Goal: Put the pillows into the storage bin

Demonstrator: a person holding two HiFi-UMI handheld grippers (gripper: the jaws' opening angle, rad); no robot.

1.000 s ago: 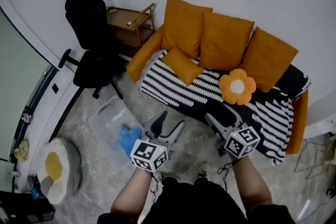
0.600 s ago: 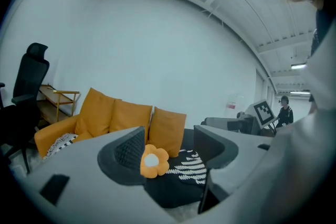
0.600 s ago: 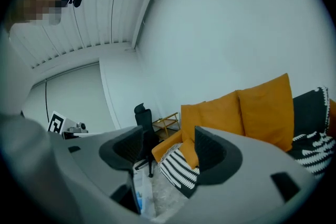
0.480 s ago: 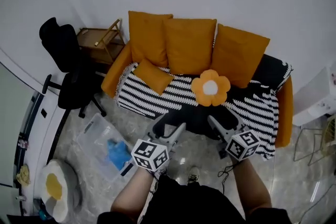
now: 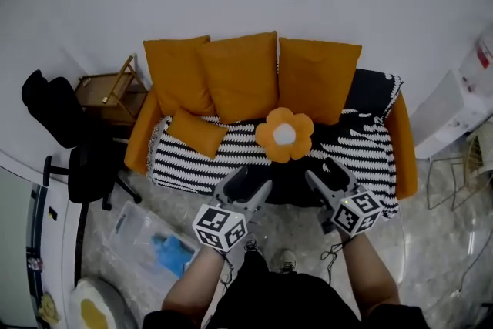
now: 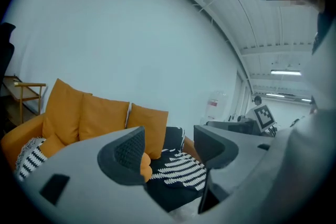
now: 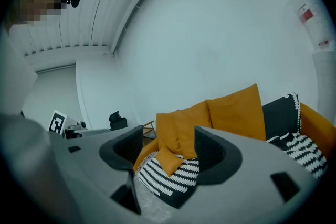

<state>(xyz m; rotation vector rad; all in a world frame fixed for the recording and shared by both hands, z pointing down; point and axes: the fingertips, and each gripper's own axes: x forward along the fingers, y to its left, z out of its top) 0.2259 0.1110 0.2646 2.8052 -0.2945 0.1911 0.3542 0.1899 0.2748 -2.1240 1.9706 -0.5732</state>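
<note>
An orange sofa [image 5: 139, 142] with a black-and-white striped throw carries three big orange pillows [image 5: 240, 76] against its back, a small orange pillow [image 5: 197, 132] at the left and a flower-shaped pillow [image 5: 284, 134] in the middle. A clear storage bin [image 5: 150, 244] with something blue inside sits on the floor at the lower left. My left gripper [image 5: 248, 187] and right gripper [image 5: 330, 173] hover side by side in front of the sofa, both open with nothing between the jaws. The left gripper view shows the pillows [image 6: 105, 115]; the right gripper view shows them too [image 7: 231, 110].
A black office chair [image 5: 69, 142] and a wooden side table [image 5: 108, 92] stand left of the sofa. A white appliance [image 5: 454, 108] is at the right, with a wire stool [image 5: 454, 173] below it. A round white-and-yellow cushion [image 5: 96, 312] lies at the bottom left.
The view has swung right: the sofa now sits centred ahead of both grippers, and the chair and bin have slid to the left. The jaws have stayed as they were.
</note>
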